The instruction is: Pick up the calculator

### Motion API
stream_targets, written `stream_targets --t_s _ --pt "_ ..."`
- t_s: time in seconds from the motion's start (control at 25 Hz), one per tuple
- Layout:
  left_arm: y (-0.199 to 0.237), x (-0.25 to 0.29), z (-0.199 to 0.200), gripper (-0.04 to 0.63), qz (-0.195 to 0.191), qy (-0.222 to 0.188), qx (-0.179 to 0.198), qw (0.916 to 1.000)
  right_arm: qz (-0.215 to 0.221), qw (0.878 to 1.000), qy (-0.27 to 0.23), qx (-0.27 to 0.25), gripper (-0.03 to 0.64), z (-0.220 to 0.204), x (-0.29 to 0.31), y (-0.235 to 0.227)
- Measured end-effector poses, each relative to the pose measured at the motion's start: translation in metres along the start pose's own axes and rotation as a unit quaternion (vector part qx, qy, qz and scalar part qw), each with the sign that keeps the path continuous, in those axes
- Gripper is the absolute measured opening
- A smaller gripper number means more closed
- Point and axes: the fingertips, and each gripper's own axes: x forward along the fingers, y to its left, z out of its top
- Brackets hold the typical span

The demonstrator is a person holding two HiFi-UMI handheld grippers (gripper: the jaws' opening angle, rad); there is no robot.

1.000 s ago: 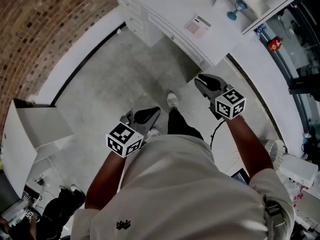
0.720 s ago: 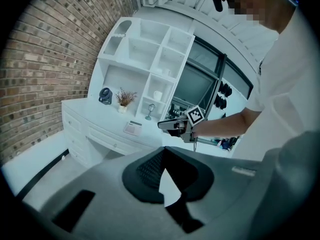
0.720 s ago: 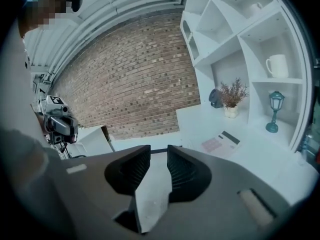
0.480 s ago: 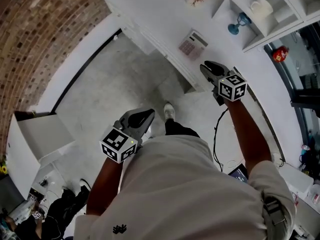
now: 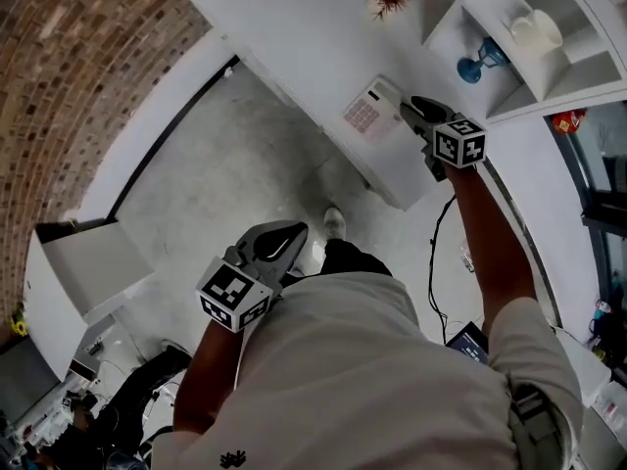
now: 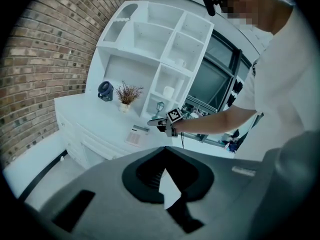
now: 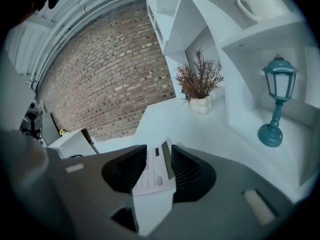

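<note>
White counter (image 5: 284, 27) has the calculator (image 5: 370, 109) lying flat just past the tips of the right gripper (image 5: 413, 106); its jaws have just been opening and stand wide, framing the calculator without pressing on it (from its own view anyway). Left gripper (image 5: 294, 233) hangs over the floor (image 5: 225, 155); jaws closed together, nothing between them.

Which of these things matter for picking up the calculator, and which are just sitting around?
In the job:
calculator
right claw, jaws just opening, calculator in line between them, ungripped

Just lying about:
dried plant
teal lantern
white mug
left claw, shut, empty
</note>
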Motion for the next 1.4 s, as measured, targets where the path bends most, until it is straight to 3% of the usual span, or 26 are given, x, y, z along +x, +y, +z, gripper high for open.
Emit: stream_targets --t_s 0.2,0.44,0.72,0.8,1.16,1.4 --pt "0.010 0.017 0.003 0.006 0.007 0.015 -0.003 0.9999 0.016 0.999 0.021 0.037 0.204 -0.012 0.034 -0.031" --pt "0.018 0.020 0.011 0.006 0.013 0.015 -0.006 0.9998 0.064 0.992 0.026 0.107 0.206 -0.016 0.056 -0.034" --pt "0.031 0.015 0.007 0.006 0.027 0.018 -0.013 0.9994 0.098 0.981 0.049 0.158 0.138 -0.021 0.068 -0.026" --pt "0.033 0.015 0.009 0.006 0.029 0.016 -0.012 0.9994 0.099 0.980 0.060 0.160 0.086 -0.023 0.070 -0.027" --pt "0.043 -0.002 0.006 0.006 0.033 0.005 -0.010 0.9994 0.106 0.977 0.035 0.180 0.058 -0.013 0.062 -0.010" --pt "0.045 -0.019 0.006 0.006 0.024 -0.010 -0.005 0.9997 0.081 0.983 0.017 0.165 0.055 -0.004 0.051 0.002"
